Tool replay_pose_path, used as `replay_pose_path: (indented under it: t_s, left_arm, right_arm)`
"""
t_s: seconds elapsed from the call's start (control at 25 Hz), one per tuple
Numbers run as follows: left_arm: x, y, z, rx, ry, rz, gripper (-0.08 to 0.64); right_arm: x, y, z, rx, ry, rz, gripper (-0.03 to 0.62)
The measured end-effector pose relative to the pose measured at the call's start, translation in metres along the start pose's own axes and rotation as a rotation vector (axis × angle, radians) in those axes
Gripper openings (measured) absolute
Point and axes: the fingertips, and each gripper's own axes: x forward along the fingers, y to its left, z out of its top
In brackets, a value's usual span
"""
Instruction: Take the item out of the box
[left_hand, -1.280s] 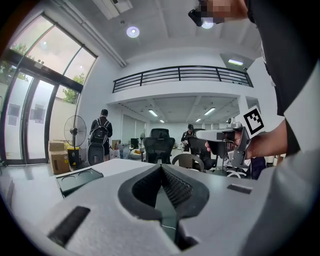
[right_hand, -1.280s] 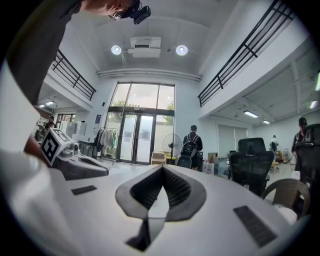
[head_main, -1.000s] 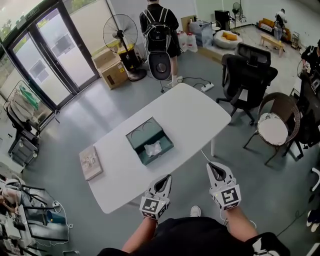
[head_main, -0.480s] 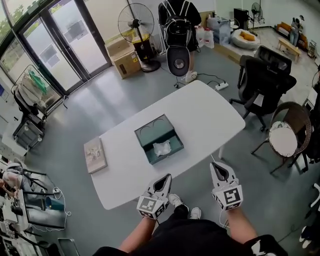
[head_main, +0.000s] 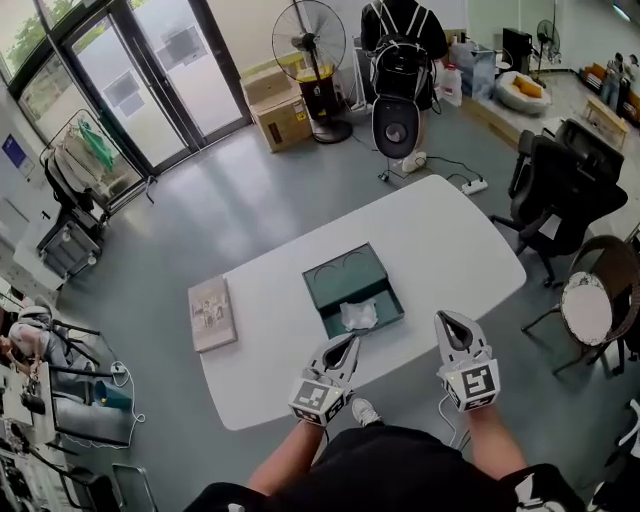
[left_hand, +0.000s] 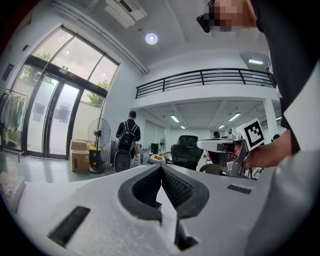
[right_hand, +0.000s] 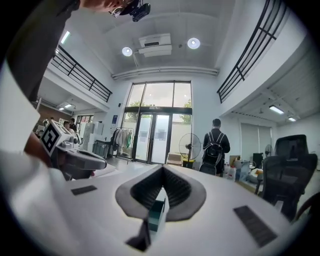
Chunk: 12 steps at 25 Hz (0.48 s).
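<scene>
An open dark green box (head_main: 352, 286) sits on the white table (head_main: 440, 240), with a crumpled white item (head_main: 358, 316) in its near half. My left gripper (head_main: 348, 344) is shut and hovers over the table's near edge, just short of the box. The right gripper (head_main: 446, 321) is also shut and empty, to the right of the box over the same edge. In the left gripper view the left gripper (left_hand: 161, 169) has its pads meeting, and the right gripper (left_hand: 235, 149) shows beside it. Below the right gripper (right_hand: 163, 169) in its own view, the green box (right_hand: 157, 216) shows.
A flat beige book-like slab (head_main: 212, 313) lies on the table's left end. A black office chair (head_main: 566, 180) and a wicker chair (head_main: 594, 305) stand to the right. A fan (head_main: 310, 42), cardboard boxes (head_main: 282, 116) and a person with a backpack (head_main: 402, 42) are beyond the table.
Both grippers have travelled forward to the table's near edge, and the box now lies close in front of them. Their jaws stay shut.
</scene>
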Motion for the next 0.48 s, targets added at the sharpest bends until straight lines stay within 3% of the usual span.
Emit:
replay_pose_path:
  t_s: [0.48]
  left_arm:
    - [0.002, 0.084, 0.015, -0.004, -0.023, 0.073, 0.011]
  right_arm:
    - [0.091, 0.039, 0.006, -0.031, 0.044, 0.121, 0.006]
